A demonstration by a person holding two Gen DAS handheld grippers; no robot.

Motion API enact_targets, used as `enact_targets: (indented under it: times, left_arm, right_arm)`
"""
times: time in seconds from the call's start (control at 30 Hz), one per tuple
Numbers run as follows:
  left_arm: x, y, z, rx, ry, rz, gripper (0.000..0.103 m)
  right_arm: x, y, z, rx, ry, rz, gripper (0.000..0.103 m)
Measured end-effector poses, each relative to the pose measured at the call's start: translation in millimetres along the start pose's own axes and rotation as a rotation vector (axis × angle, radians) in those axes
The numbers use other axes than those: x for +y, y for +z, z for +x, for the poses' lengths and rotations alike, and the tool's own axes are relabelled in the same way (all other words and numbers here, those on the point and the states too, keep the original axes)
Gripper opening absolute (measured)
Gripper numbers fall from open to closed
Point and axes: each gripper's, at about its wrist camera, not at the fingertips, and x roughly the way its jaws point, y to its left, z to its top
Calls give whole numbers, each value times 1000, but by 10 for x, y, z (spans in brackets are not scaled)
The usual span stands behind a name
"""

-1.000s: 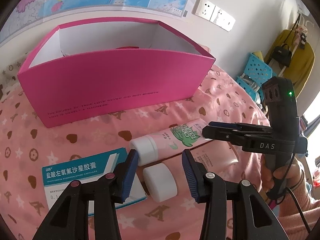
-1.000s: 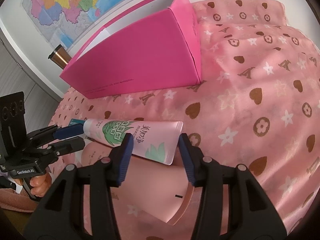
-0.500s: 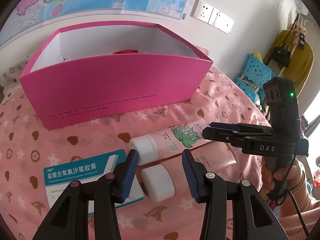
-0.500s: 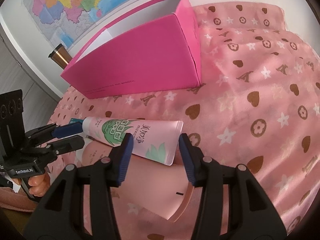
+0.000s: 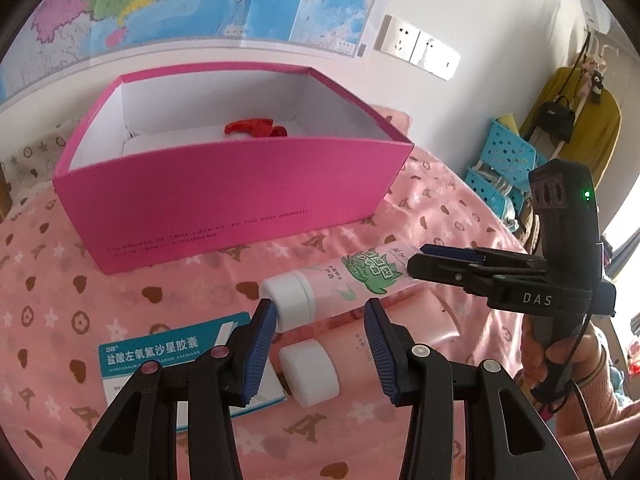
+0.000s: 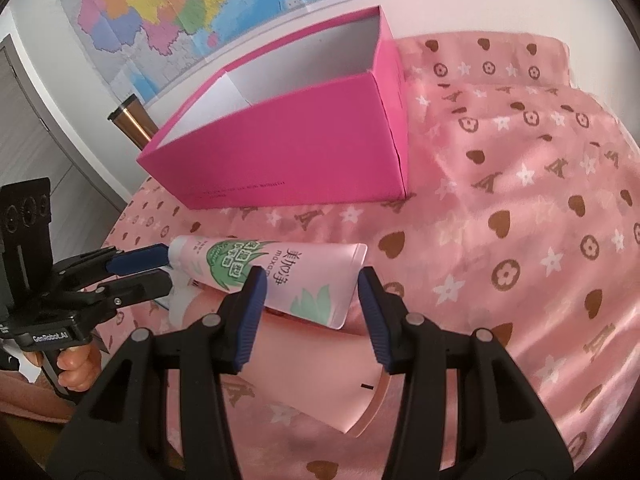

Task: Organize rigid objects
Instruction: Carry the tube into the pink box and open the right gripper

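over the last second both grippers have only crept nearer: left gripper (image 5: 320, 342) and right gripper (image 6: 308, 316) hover with fingers narrow and empty over the tubes (image 5: 340, 284), nothing boxed (image 5: 240, 208) yet.

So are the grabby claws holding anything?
No. The left gripper and right gripper both stand open above the pink tube, which lies on the cloth untouched.

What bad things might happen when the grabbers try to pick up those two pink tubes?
1. The top tube lies on the bigger tube; lifting either could send it rolling off.
2. The left hand-held gripper has both white caps between its open fingers, so it might pinch the wrong one.
3. The medicine box sits close and may get nudged.
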Motion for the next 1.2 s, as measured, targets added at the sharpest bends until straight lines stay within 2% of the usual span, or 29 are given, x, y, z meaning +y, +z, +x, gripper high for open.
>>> enact_targets:
  times: [0.6,1.2]
  left_arm:
    - [-138,236,-253,-100,15,50,45]
    - [-80,475,-304,-157,50,70,45]
  right_arm:
    - [138,267,-290,-102,-2,-63,50]
    - [215,592,-361,-160,-9,-118,50]
